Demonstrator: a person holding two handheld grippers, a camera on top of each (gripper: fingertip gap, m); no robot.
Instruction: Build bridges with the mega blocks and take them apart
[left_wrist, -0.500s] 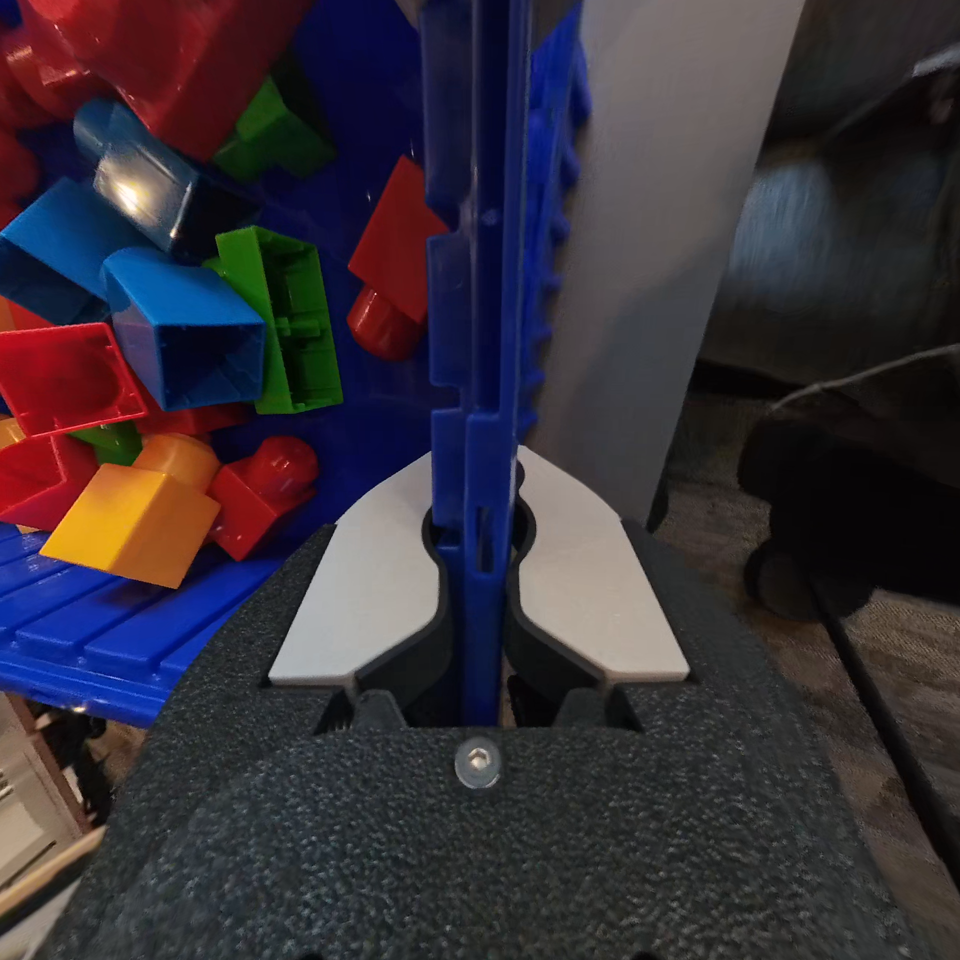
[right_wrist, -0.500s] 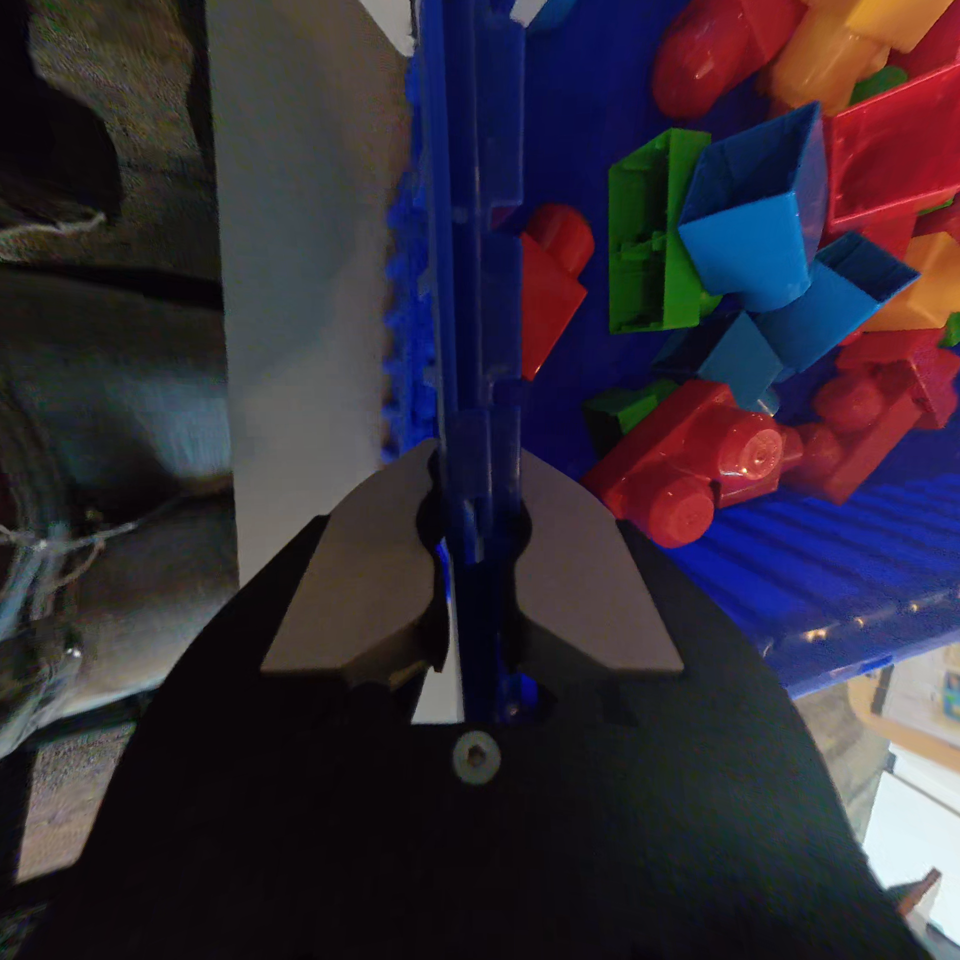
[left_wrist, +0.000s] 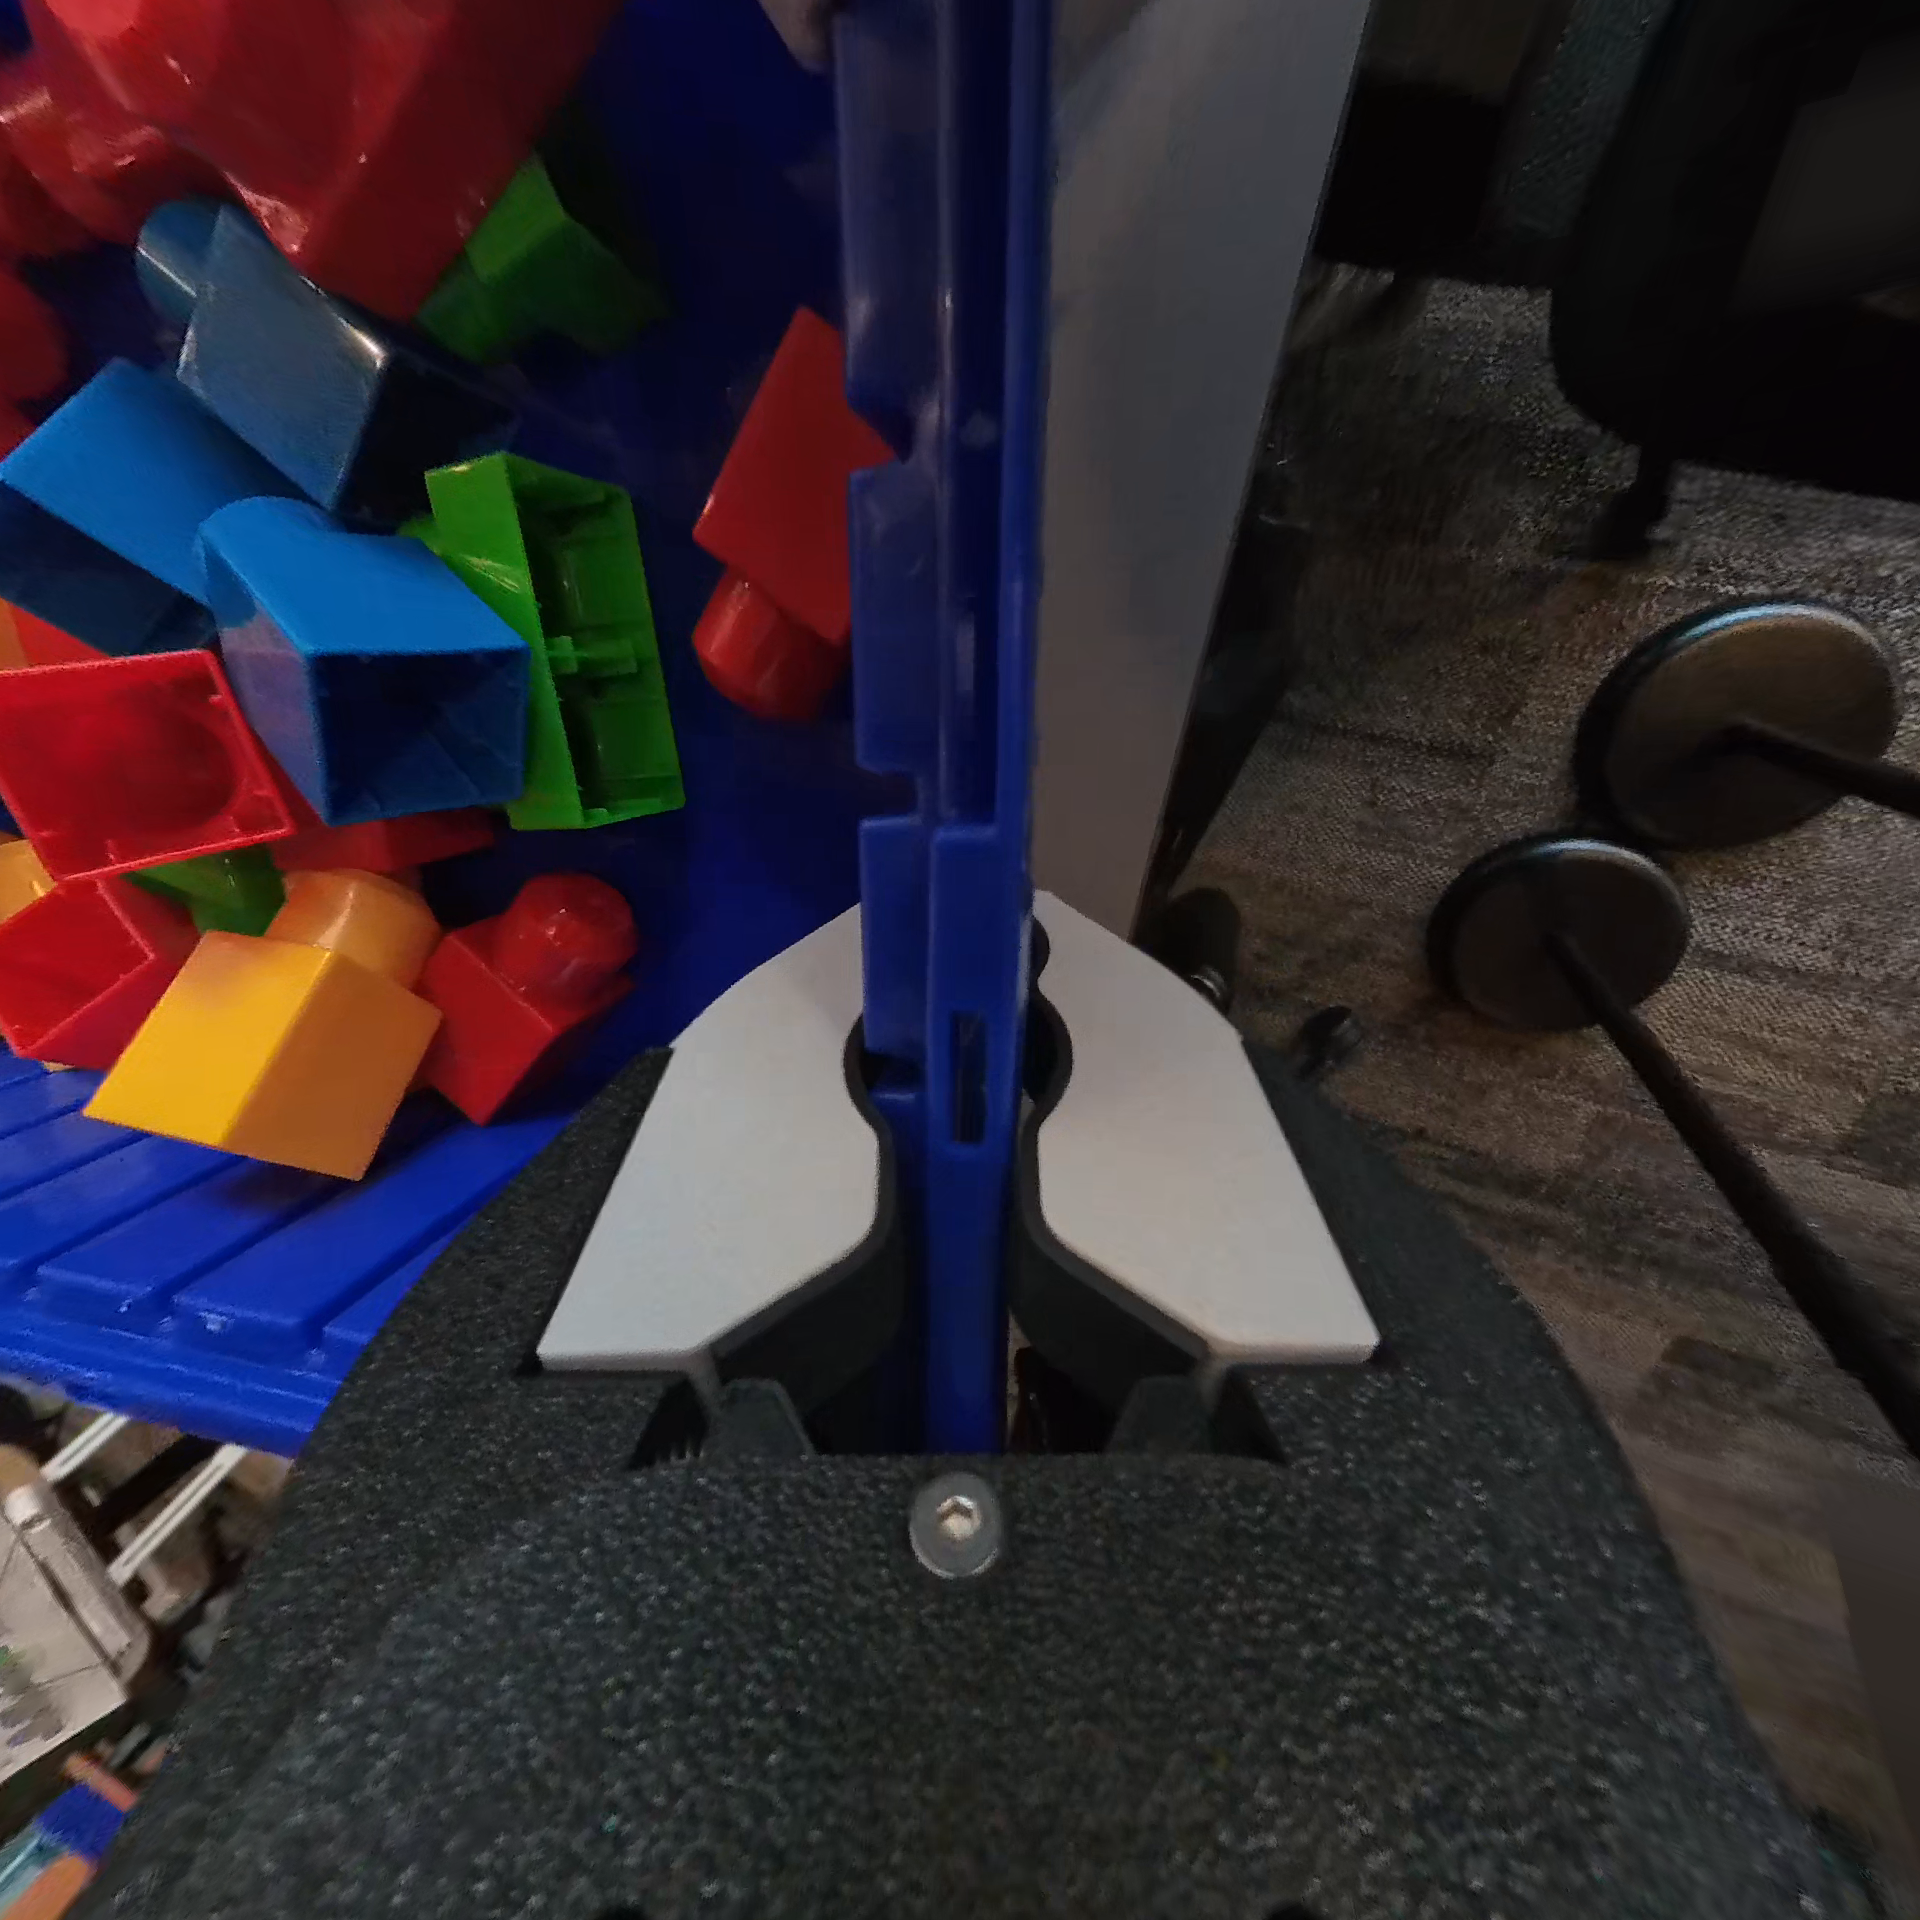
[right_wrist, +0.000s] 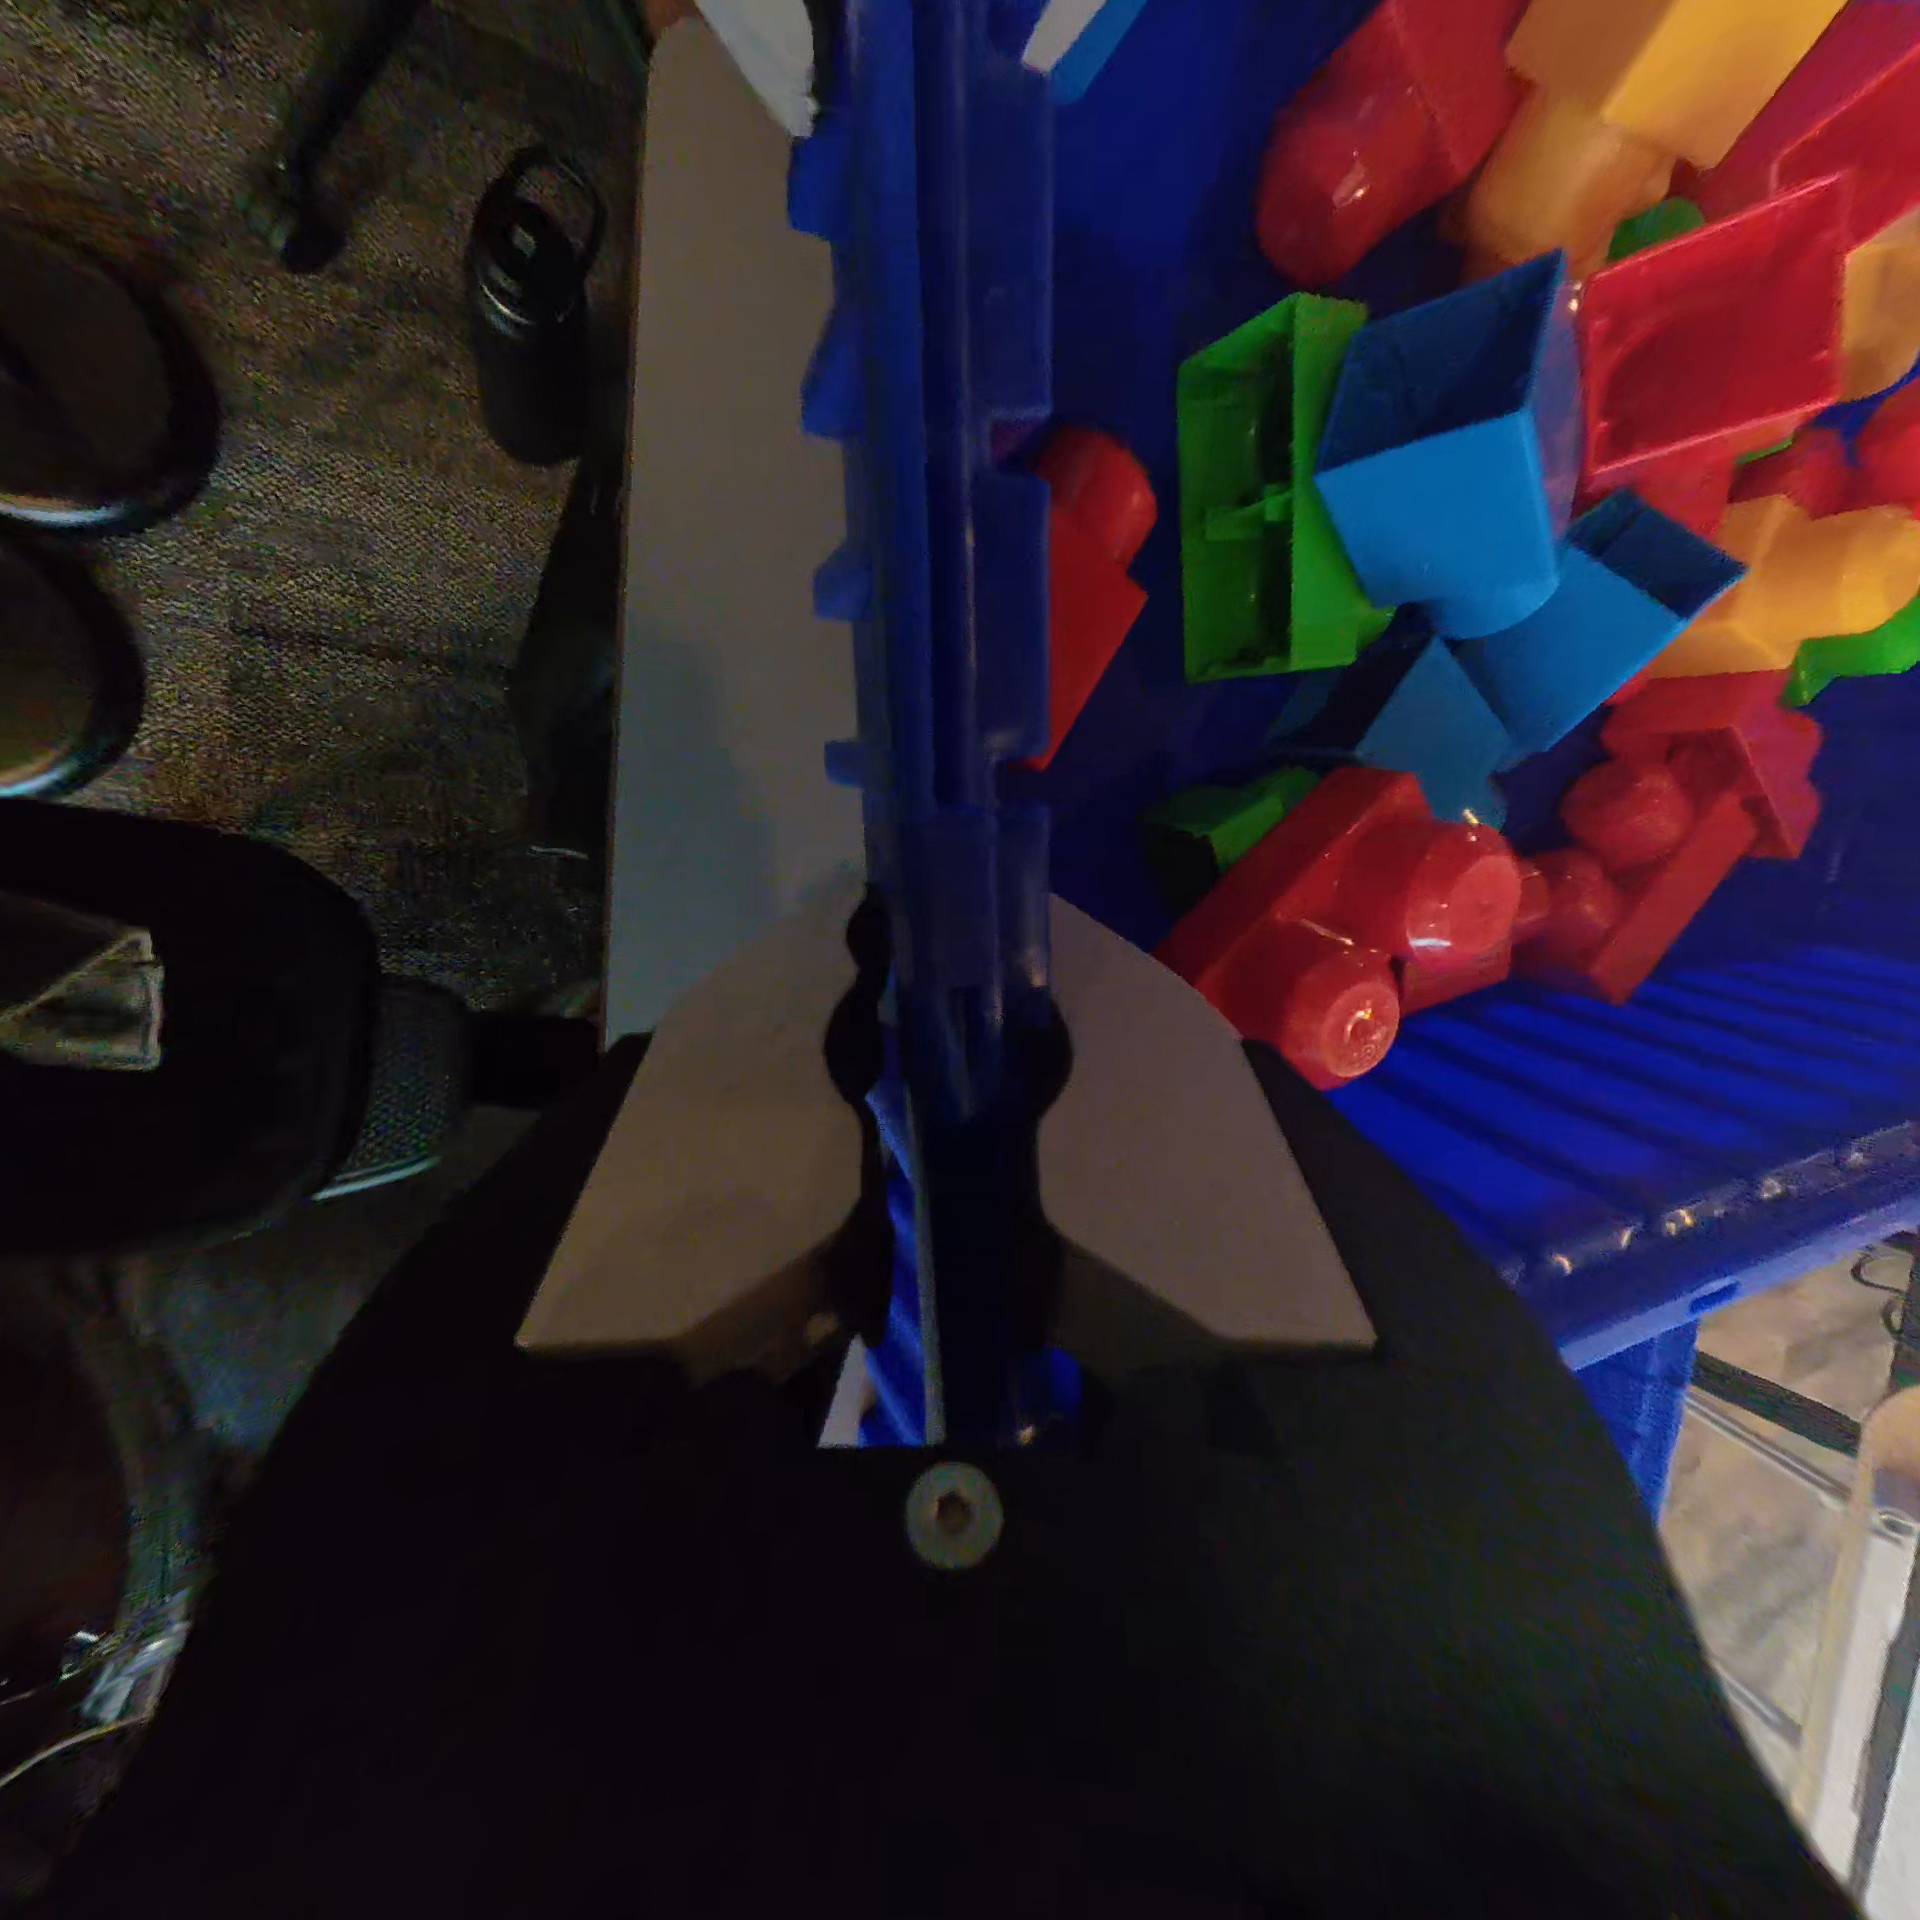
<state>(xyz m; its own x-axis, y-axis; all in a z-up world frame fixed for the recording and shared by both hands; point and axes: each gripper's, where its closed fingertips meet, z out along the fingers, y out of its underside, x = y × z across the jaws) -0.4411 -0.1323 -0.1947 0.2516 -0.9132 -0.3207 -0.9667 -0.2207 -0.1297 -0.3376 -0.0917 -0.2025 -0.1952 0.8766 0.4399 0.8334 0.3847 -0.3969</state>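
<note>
A blue plastic bin (left_wrist: 940, 520) holds a heap of mega blocks. My left gripper (left_wrist: 951, 997) is shut on the bin's rim, with the blocks to its left: a green block (left_wrist: 582, 644), a light blue block (left_wrist: 374, 665), a yellow block (left_wrist: 270, 1049) and red blocks (left_wrist: 790, 540). My right gripper (right_wrist: 951, 997) is shut on the opposite rim of the bin (right_wrist: 966, 520), with the blocks to its right: a green block (right_wrist: 1247, 488), a light blue block (right_wrist: 1455, 488) and a red two-stud block (right_wrist: 1340, 935). The bin is tipped on its side.
A white table edge (left_wrist: 1153, 416) runs beside the bin; it also shows in the right wrist view (right_wrist: 727, 520). Grey carpet (left_wrist: 1455, 935) lies below, with black round chair feet (left_wrist: 1558, 935) on it. Dark chair parts (right_wrist: 166, 1018) sit on the left of the right wrist view. Some 11 cm of space lies between my two pairs of fingers.
Both views have shifted: more carpet and the black chair feet now show beside the table edge. The blocks have hardly shifted inside the bin. Both grips are unchanged.
</note>
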